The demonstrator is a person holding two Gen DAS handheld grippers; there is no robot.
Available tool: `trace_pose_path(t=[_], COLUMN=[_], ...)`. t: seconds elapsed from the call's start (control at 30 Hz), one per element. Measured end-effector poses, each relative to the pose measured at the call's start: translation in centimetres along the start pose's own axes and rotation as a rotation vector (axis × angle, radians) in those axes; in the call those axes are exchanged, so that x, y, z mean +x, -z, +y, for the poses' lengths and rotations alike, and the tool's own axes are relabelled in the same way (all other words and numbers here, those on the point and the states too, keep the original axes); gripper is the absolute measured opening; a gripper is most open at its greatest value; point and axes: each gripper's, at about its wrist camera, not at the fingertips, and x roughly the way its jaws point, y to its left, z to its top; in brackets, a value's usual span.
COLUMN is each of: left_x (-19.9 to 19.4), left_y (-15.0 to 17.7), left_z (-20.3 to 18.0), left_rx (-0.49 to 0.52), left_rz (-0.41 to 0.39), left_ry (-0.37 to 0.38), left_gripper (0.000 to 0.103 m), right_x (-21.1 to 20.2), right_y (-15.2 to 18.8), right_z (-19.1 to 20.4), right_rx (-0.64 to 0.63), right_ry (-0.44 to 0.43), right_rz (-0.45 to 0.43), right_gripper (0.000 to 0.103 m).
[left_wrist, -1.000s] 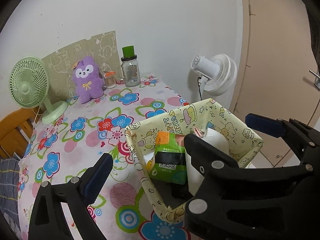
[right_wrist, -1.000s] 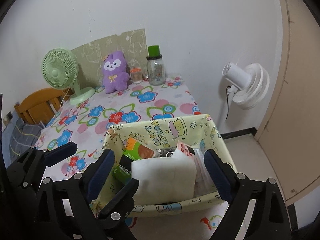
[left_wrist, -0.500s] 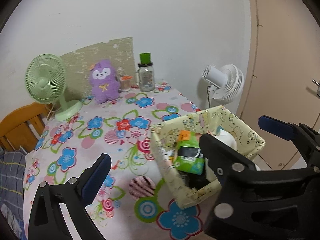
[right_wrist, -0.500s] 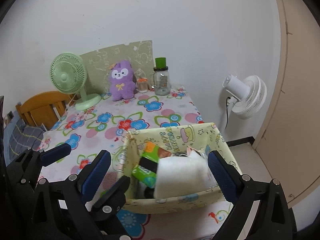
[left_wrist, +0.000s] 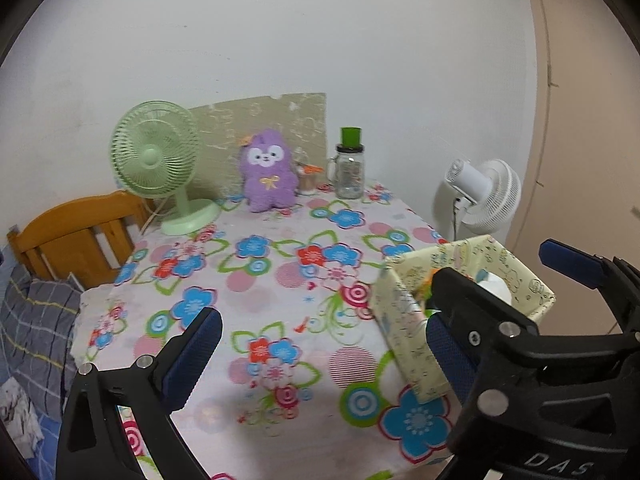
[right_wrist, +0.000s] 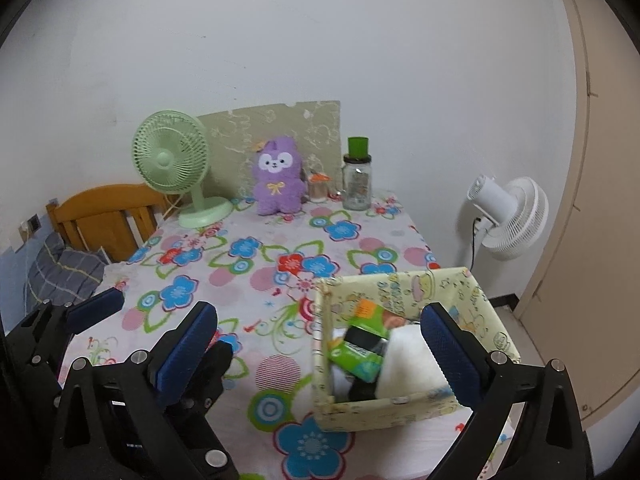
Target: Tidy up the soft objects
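Note:
A pale yellow cartoon-print fabric basket (right_wrist: 400, 280) stands at the near right corner of the flowered table (right_wrist: 256, 264). It holds a green packet (right_wrist: 360, 344), a white soft item (right_wrist: 408, 364) and something black. A purple plush toy (right_wrist: 278, 180) sits upright at the table's back edge. My right gripper (right_wrist: 320, 340) hovers over the near side of the basket; its jaws are opening and grip nothing. My left gripper (left_wrist: 320, 348) is open and empty, left of the basket (left_wrist: 404, 332), with the plush (left_wrist: 268, 180) far ahead of it.
At the table's back stand a green desk fan (right_wrist: 172, 160), a small cup (right_wrist: 318, 188) and a glass jar with a green lid (right_wrist: 357, 180). A white fan (right_wrist: 508, 216) stands on the floor at the right. A wooden frame (right_wrist: 108, 216) and plaid cloth (right_wrist: 68, 272) lie at the left.
Both grippers have drawn back and up from the basket, which now looks smaller and lower in both views. The right jaws have spread a little wider.

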Motion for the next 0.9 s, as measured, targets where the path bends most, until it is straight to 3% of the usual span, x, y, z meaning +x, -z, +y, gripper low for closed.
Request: trace_pose_path(t=[0.4,0.9], left_x=[-2.9,-6.2], left_y=[0.6,0.7], left_z=[5.2,8.1], left_rx=[-0.07,-0.115], left_rz=[-0.045,-0.116], left_ry=[-0.085,-0.132], left_gripper=[0.103,0.103], right_x=[-1.7,-3.7], right_y=[-0.6,-1.2], right_z=[3.7,3.1], right_rx=[-0.026,0.024], right_ry=[-0.022,0.021], right_rz=[-0.046,-0.084], right_gripper=[0.103,0.103])
